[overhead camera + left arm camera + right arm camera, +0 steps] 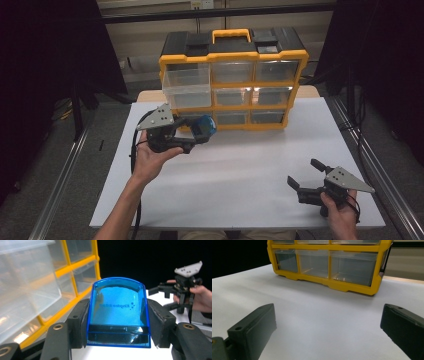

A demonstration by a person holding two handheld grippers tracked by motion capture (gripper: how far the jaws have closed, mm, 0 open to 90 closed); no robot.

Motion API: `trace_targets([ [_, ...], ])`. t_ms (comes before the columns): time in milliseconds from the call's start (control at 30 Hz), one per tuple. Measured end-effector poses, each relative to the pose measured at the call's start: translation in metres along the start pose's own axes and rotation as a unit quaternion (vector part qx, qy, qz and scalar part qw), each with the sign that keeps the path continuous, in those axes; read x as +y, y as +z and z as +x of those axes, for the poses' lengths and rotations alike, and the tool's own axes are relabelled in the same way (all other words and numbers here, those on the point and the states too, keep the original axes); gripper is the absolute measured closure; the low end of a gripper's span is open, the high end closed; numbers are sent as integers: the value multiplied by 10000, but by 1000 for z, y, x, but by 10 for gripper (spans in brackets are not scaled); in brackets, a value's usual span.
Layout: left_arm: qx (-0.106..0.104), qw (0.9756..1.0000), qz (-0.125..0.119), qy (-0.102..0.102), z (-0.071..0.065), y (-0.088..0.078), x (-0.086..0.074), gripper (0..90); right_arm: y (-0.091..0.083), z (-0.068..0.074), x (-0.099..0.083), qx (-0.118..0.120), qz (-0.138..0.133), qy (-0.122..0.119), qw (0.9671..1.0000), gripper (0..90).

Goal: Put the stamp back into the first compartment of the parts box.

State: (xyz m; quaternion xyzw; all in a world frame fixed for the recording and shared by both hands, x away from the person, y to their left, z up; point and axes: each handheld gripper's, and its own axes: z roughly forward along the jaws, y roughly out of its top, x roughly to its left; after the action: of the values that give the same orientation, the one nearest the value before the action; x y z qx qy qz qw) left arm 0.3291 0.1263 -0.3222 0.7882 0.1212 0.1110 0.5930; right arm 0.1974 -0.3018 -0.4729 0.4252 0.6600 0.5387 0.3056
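Observation:
A clear blue plastic box [117,312] with pale lettering sits between the two black jaws of my left gripper [117,325], which is shut on it. In the high view the left gripper [200,131] holds this blue box [205,125] above the table, just in front of the yellow drawer cabinet [232,82]. The cabinet's top-left clear drawer [186,86] is pulled out. My right gripper [304,172] rests near the front right of the table with its jaws wide apart and nothing between them; the right gripper view shows bare white table between the right gripper's [327,327] jaws.
The white table [240,170] runs from the cabinet to the front edge. The cabinet has a black top with a yellow carry handle [231,35] and several clear drawers. Metal rails run along both sides of the table. Dark curtains hang left and right.

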Motion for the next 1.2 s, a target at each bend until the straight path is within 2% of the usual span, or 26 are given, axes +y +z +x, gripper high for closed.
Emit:
trace_targets([
  [67, -80, 9999, -48, -84, 0, -2, 1, 413, -1, 0, 0, 6, 13, 7, 10000, 0],
  [100, -6, 10000, -21, -39, 0, -4, 2, 413, -1, 0, 0, 16, 13, -4, 10000, 0],
  [200, -15, 10000, -8, -44, 0, -6, 6, 413, -1, 0, 1, 16, 5, -6, 10000, 0],
  [367, 95, 10000, 1, 2, -1, -13, 14, 413, -1, 0, 0, -4, 17, 10, 10000, 0],
  [600, 199, 9997, 65, 103, 7, -24, 26, 413, 1, 1, 0, 13, 24, -12, 10000, 0],
  [800, 355, 9993, 47, 72, 14, -32, 37, 413, 2, 1, 0, 19, 12, 5, 10000, 0],
  [867, 464, 9989, 51, 7, 15, -33, 39, 413, 2, 1, 0, 19, 16, 8, 10000, 0],
  [1000, 421, 9991, 53, 25, 17, -36, 42, 413, 1, 1, 0, 19, -2, 10, 10000, 0],
  [1200, 523, 9986, 2, 55, 23, -44, 51, 413, 1, 0, 0, 29, 13, 5, 10000, 0],
])
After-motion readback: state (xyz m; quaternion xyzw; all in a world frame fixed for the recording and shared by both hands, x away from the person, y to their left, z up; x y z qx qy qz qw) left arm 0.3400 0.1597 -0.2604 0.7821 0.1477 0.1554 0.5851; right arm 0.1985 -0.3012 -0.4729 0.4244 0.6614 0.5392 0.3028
